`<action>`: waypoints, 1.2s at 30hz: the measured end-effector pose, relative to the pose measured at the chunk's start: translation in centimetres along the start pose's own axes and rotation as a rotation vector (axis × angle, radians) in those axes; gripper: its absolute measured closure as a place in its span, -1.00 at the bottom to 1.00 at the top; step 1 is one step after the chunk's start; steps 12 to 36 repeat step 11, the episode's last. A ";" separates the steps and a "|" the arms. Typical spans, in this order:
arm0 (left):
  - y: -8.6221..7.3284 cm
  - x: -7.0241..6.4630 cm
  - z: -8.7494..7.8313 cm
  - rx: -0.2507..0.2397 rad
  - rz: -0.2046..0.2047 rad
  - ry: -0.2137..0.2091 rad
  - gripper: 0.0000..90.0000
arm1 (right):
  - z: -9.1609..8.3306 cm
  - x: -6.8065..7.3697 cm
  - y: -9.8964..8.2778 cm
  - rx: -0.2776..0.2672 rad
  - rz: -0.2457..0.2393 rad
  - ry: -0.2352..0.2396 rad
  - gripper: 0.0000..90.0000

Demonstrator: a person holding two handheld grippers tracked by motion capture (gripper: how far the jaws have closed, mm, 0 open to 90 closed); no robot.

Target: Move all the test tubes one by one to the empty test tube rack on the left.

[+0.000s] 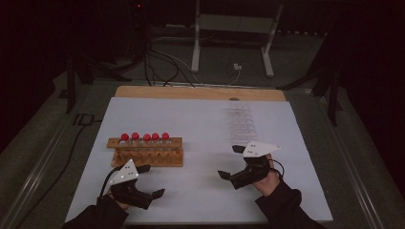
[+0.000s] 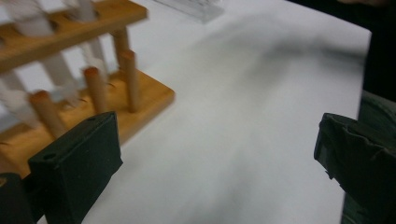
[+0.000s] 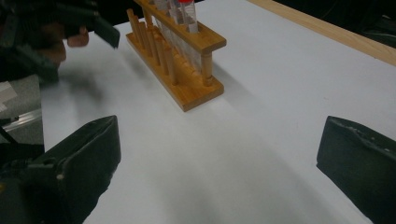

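Both grippers' fingers spread, empty; L gripper [image 1: 150, 182] beside tube rack [image 1: 147, 150], R gripper [image 1: 230, 161] apart.

Five red-capped tubes [image 1: 145, 137], one wooden rack [image 1: 147, 151]

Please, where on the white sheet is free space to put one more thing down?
The middle is bare, between the wooden rack with red-capped tubes and the clear rack; so is the far left corner behind the wooden rack. The near edge is crowded by the left gripper and right gripper, both open.
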State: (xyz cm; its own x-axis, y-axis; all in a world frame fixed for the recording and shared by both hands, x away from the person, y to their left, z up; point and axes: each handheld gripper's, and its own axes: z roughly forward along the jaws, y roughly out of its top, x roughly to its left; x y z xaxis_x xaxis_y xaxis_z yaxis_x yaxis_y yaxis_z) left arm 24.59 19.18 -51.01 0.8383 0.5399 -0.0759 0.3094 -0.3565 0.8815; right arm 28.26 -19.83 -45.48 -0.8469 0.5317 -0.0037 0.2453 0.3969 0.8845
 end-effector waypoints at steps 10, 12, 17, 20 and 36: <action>-0.1 -0.2 0.3 0.002 0.012 -0.026 -0.97 | 0.0 0.0 -0.1 -0.007 -0.010 -0.012 -1.00; -0.1 -0.2 0.3 0.000 0.011 -0.024 -0.97 | 0.0 0.0 -0.1 -0.008 -0.012 -0.015 -1.00; -0.1 -0.2 0.3 0.000 0.011 -0.024 -0.97 | 0.0 0.0 -0.1 -0.008 -0.012 -0.015 -1.00; -0.1 -0.2 0.3 0.000 0.011 -0.024 -0.97 | 0.0 0.0 -0.1 -0.008 -0.012 -0.015 -1.00; -0.1 -0.2 0.3 0.000 0.011 -0.024 -0.97 | 0.0 0.0 -0.1 -0.008 -0.012 -0.015 -1.00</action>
